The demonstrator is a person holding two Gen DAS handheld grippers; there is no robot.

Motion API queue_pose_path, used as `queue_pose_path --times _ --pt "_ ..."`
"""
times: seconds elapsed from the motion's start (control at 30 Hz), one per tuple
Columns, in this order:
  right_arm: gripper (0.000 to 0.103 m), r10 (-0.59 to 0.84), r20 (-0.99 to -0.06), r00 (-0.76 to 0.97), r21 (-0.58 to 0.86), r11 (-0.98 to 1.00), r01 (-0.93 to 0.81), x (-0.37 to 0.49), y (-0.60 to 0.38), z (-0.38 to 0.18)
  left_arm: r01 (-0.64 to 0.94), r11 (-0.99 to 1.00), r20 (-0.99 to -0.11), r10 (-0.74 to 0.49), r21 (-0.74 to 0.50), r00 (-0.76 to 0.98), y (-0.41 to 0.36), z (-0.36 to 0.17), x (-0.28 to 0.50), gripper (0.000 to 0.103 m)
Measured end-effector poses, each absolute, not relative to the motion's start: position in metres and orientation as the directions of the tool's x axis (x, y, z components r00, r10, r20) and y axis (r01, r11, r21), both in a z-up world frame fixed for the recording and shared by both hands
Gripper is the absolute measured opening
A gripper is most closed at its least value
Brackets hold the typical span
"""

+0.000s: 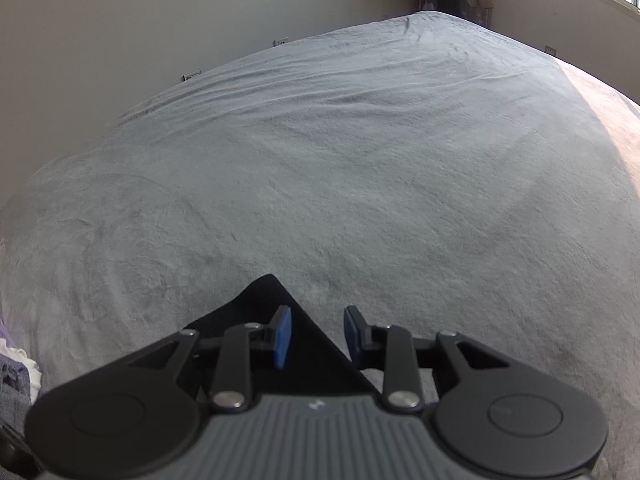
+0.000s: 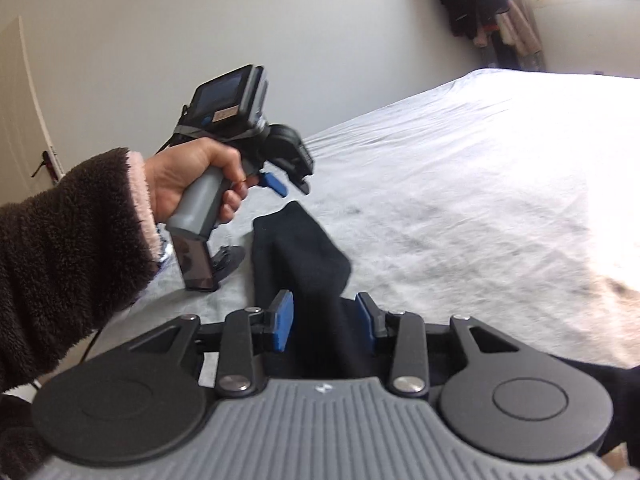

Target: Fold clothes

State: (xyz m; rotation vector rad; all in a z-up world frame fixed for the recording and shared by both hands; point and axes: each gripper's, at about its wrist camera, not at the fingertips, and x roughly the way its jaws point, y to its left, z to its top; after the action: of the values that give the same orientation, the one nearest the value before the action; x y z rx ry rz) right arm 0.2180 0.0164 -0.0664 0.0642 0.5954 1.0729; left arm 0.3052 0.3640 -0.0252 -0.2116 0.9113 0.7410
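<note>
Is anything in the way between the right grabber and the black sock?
Nothing visible. The black sock lies on the bed right in front of the right gripper, running back between its open blue pads, with nothing lying on it.

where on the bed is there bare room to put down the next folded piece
Free: the wide grey bedspread beyond the black garment, out to the far wall and the sunlit window side. Crowded: the near edge, with the garment, left gripper and right gripper.

The black garment [image 2: 300, 248] runs under the right hand-held gripper [image 2: 326, 322], its near part hidden. The clothes pile [image 1: 14, 364] is cut off at the left edge. Hanging clothes [image 2: 476, 8] are blurred.
</note>
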Motion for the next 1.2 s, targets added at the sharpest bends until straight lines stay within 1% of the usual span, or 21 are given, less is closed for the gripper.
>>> queue_pose_path --times 0.07,0.17,0.23,0.3,0.37,0.43,0.47,0.5,0.57,0.7,0.73,0.77,0.8,0.87,1.07,1.2 --pt "0.039 0.796 -0.444 0.412 0.273 0.558 -0.783 0.222 0.007 -0.067 -0.662 0.737 -0.797 0.479 0.138 0.368 0.369 -0.032 0.311 0.034" --pt "0.039 0.751 -0.476 0.457 0.227 0.607 -0.761 0.226 0.007 -0.073 -0.662 0.735 -0.823 0.461 0.146 0.331 0.376 -0.043 0.319 0.034" --pt "0.039 0.708 -0.505 0.493 0.167 0.64 -0.75 0.225 0.01 -0.076 -0.665 0.73 -0.836 0.457 0.156 0.305 0.379 -0.05 0.322 0.034" --pt "0.039 0.67 -0.526 0.524 0.114 0.666 -0.737 0.225 0.011 -0.078 -0.668 0.723 -0.833 0.471 0.177 0.289 0.38 -0.055 0.325 0.034" --pt "0.039 0.654 -0.528 0.542 0.091 0.678 -0.729 0.227 0.004 -0.078 -0.668 0.719 -0.826 0.485 0.191 0.286 0.379 -0.057 0.326 0.034" --pt "0.039 0.639 -0.532 0.555 0.073 0.688 -0.722 0.23 -0.001 -0.079 -0.666 0.717 -0.817 0.501 0.206 0.286 0.377 -0.058 0.327 0.026" --pt "0.039 0.633 -0.539 0.555 0.07 0.691 -0.72 0.231 -0.003 -0.081 -0.665 0.715 -0.81 0.511 0.216 0.286 0.375 -0.059 0.327 0.014" --pt "0.039 0.628 -0.55 0.551 0.066 0.69 -0.721 0.232 -0.002 -0.084 -0.665 0.711 -0.803 0.523 0.227 0.286 0.374 -0.059 0.327 0.004" --pt "0.039 0.617 -0.578 0.534 0.057 0.683 -0.728 0.234 0.002 -0.091 -0.672 0.701 -0.789 0.542 0.237 0.288 0.373 -0.06 0.325 0.003" --pt "0.04 0.581 -0.595 0.555 -0.01 0.685 -0.728 0.232 0.012 -0.104 -0.704 0.684 -0.765 0.554 0.194 0.328 0.377 -0.056 0.316 0.002" --pt "0.038 0.584 -0.592 0.555 -0.015 0.681 -0.732 0.23 0.014 -0.104 -0.711 0.678 -0.752 0.564 0.186 0.34 0.377 -0.054 0.313 0.002" --pt "0.025 0.587 -0.589 0.555 -0.02 0.677 -0.736 0.229 0.017 -0.104 -0.719 0.672 -0.739 0.574 0.178 0.353 0.378 -0.052 0.31 0.002" --pt "0.004 0.593 -0.584 0.555 -0.021 0.671 -0.741 0.228 0.018 -0.103 -0.73 0.662 -0.727 0.585 0.171 0.359 0.378 -0.05 0.307 0.002" --pt "0.004 0.598 -0.569 0.564 -0.022 0.676 -0.737 0.227 0.017 -0.101 -0.751 0.641 -0.706 0.605 0.158 0.368 0.38 -0.046 0.302 0.002" --pt "0.003 0.579 -0.455 0.677 0.018 0.766 -0.643 0.233 0.001 -0.083 -0.808 0.58 -0.635 0.663 0.101 0.397 0.384 -0.038 0.291 0.002" --pt "0.003 0.538 -0.467 0.702 -0.001 0.793 -0.609 0.238 0.007 -0.088 -0.834 0.547 -0.595 0.694 0.071 0.405 0.386 -0.042 0.289 0.002"
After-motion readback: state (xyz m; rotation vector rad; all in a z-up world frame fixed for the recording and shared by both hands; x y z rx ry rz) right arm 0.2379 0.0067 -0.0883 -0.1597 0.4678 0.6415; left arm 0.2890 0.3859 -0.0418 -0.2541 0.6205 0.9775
